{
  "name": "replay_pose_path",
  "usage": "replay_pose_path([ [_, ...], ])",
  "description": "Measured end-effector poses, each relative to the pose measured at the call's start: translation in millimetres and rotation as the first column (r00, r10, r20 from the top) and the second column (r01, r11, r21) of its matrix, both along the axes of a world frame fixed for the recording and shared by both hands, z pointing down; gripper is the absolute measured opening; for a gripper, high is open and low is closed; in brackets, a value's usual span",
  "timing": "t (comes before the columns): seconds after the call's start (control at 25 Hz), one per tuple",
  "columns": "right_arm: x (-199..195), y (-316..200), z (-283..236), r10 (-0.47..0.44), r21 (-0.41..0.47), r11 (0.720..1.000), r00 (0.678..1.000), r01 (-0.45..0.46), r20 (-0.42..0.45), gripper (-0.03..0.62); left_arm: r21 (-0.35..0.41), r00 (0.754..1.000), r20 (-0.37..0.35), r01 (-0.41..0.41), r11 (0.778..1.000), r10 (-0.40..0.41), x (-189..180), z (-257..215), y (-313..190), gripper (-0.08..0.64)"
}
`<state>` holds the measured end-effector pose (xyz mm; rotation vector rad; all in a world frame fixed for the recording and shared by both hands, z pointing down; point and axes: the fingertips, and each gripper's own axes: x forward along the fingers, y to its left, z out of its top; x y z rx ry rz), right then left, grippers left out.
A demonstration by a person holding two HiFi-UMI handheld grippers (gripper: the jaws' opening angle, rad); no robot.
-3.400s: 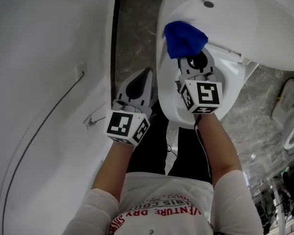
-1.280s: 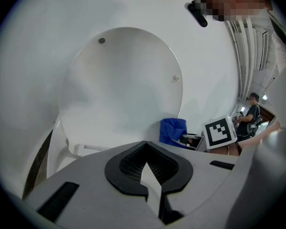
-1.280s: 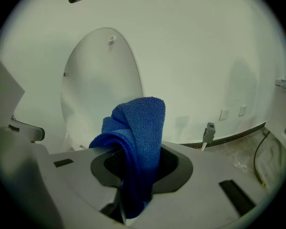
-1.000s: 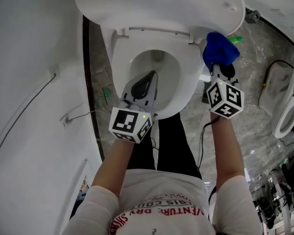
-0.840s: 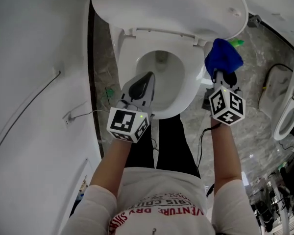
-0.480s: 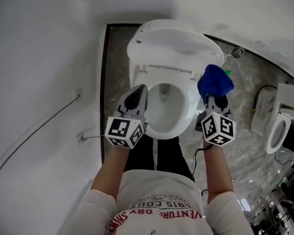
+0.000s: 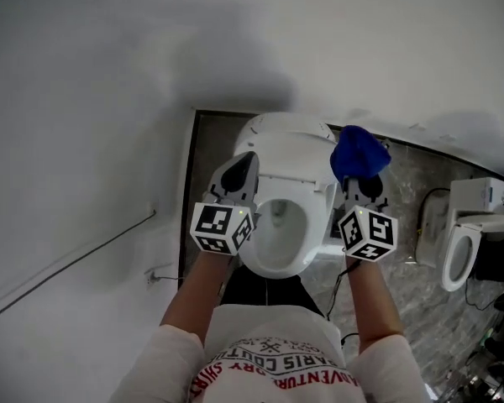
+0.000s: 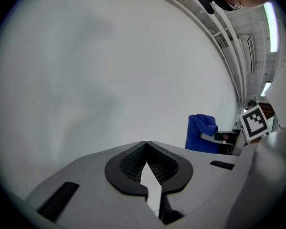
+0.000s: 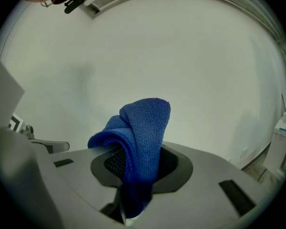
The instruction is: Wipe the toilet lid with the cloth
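Observation:
The white toilet stands below me with its lid raised against the wall and the bowl uncovered. My right gripper is shut on a bunched blue cloth, held above the toilet's right side and apart from the lid. In the right gripper view the cloth folds up out of the right gripper against a bare white wall. My left gripper hovers over the seat's left side, shut on nothing. The left gripper view shows the left gripper pointing at the wall, with the cloth off to its right.
A second white toilet stands at the far right on the grey marble floor. A thin cable runs along the white wall on the left. A white bottle shows at the right edge of the right gripper view.
The cloth was on the raised lid's inner face 3.4 s ago. Since then both grippers have lifted away from the toilet and the head view has pulled back. The cloth stays gripped.

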<state>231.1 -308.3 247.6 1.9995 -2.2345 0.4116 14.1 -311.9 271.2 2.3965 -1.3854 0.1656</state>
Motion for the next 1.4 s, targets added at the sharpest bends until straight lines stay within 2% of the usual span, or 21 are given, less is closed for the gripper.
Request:
replay_pose_path([
  [0.08,-1.8,-14.2,-15.0,-0.01,0.026,1.0,1.0,0.011,-0.018,0.098,-0.008,1.0,-0.009,0.013,1.0,-0.013,3.4,-12.9,-20.1,0.006],
  [0.28,-10.4,-45.4,-27.3,-0.031,0.051,0.998,0.998,0.034,-0.048,0.098,-0.089,1.0,-0.014,-0.021,0.996,0.02,25.0,-16.3,-54.9,0.006],
  [0.48,-32.3,-72.1,-6.7,-0.047,0.044,0.998,0.998,0.049,-0.048,0.098,-0.106,0.999,0.038,-0.014,0.994,0.018,28.4,5.8,-86.1,0.006],
  [0.64,-45.5,-92.8,24.4,-0.08,-0.011,0.997,0.994,0.08,-0.073,0.098,-0.169,0.999,0.041,-0.014,0.985,0.021,34.2,32.4,-104.5,0.006],
  [0.8,-41.9,-97.7,53.9,-0.091,-0.088,0.993,0.985,0.079,-0.144,0.098,-0.228,0.992,0.112,-0.026,0.973,0.052,44.5,59.3,-108.3,0.006],
  [0.92,-39.7,-97.6,63.4,-0.082,-0.1,0.993,0.986,0.068,-0.146,0.098,-0.232,0.988,0.136,-0.039,0.972,0.072,43.2,70.8,-108.0,0.006],
  [1.16,-35.5,-84.5,69.7,-0.054,-0.123,0.992,0.992,0.04,-0.113,0.098,-0.276,0.998,-0.013,-0.062,0.959,0.061,34.1,76.0,-99.0,0.006],
  [1.4,-30.1,-59.6,64.6,0.004,-0.107,0.994,0.997,-0.013,-0.079,0.098,-0.217,0.997,-0.028,-0.082,0.973,0.078,35.7,67.8,-74.7,0.006],
])
